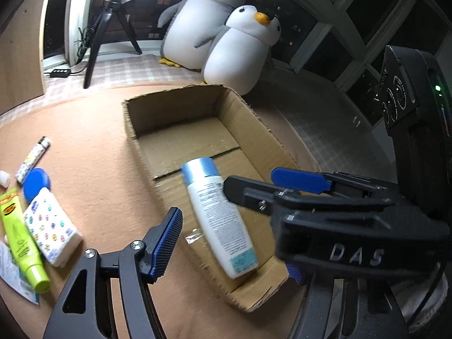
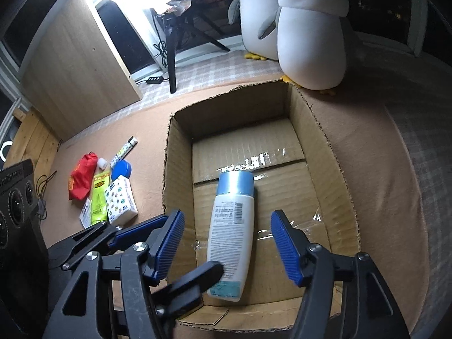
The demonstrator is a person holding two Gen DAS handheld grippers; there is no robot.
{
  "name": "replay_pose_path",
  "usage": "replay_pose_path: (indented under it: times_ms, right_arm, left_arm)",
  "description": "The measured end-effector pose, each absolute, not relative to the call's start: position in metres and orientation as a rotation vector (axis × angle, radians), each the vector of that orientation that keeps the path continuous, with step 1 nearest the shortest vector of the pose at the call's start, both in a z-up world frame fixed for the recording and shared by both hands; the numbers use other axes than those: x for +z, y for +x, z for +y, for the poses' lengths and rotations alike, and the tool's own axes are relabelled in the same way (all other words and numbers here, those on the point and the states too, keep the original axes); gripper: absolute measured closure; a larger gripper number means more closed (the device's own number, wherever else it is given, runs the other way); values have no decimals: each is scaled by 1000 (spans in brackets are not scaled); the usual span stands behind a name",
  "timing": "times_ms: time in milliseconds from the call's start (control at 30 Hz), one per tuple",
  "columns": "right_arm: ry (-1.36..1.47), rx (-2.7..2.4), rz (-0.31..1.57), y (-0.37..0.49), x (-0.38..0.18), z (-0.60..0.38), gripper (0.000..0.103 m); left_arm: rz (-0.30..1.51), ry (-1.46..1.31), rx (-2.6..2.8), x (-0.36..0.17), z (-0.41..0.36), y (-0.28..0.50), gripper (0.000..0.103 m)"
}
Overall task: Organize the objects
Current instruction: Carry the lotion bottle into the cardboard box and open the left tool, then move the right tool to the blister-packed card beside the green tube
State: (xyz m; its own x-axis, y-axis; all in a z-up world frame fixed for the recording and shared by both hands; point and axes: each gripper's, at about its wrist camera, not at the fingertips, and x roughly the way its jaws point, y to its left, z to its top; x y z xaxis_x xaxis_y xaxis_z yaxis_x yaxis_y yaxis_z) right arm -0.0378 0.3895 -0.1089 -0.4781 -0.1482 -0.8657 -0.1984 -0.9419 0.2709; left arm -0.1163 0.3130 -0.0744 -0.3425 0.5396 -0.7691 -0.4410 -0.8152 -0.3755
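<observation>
A white bottle with a light blue cap [image 1: 219,217] [image 2: 231,240] lies on the floor of an open cardboard box [image 1: 141,118] [image 2: 333,152]. My right gripper [image 2: 227,245] is open above the bottle, its blue pads [image 2: 284,243] on either side and apart from it. It also shows in the left wrist view [image 1: 271,195]. My left gripper [image 1: 234,245] is open over the box's near left wall, holding nothing; it shows at the lower left of the right wrist view [image 2: 166,254]. Loose items lie left of the box: a green tube [image 1: 21,237], a patterned tissue pack [image 1: 50,226], a blue lid [image 1: 36,182], a patterned lighter [image 1: 32,158], a red pouch [image 2: 82,175].
The box stands on a brown mat [image 1: 93,155]. Two plush penguins [image 1: 234,42] sit behind the box. A black tripod [image 1: 99,34] and a power strip [image 1: 59,72] stand at the back left beside a wooden cabinet [image 2: 76,65]. Checked bedding [image 2: 418,147] lies to the right.
</observation>
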Motion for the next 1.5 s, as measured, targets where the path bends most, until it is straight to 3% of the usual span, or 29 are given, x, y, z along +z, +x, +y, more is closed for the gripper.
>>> replay_pose_path:
  times_ms: [533, 867, 967, 1033, 1500]
  right_arm:
    - [-1462, 2724, 569, -30, -92, 337, 41]
    - [-1470, 2731, 654, -26, -89, 289, 37]
    - [-1482, 2729, 644, -23, -90, 276, 37]
    - [-1484, 2723, 644, -21, -90, 271, 37]
    - [-1420, 2638, 726, 3, -88, 283, 37]
  left_arm:
    - [-201, -1329, 2326, -66, 158, -87, 34]
    - [-394, -1466, 2400, -92, 46, -119, 35]
    - [-416, -1496, 2399, -103, 31, -133, 40]
    - [-391, -1522, 2388, -111, 28, -142, 53]
    - [-232, -1619, 2331, -149, 42, -173, 58]
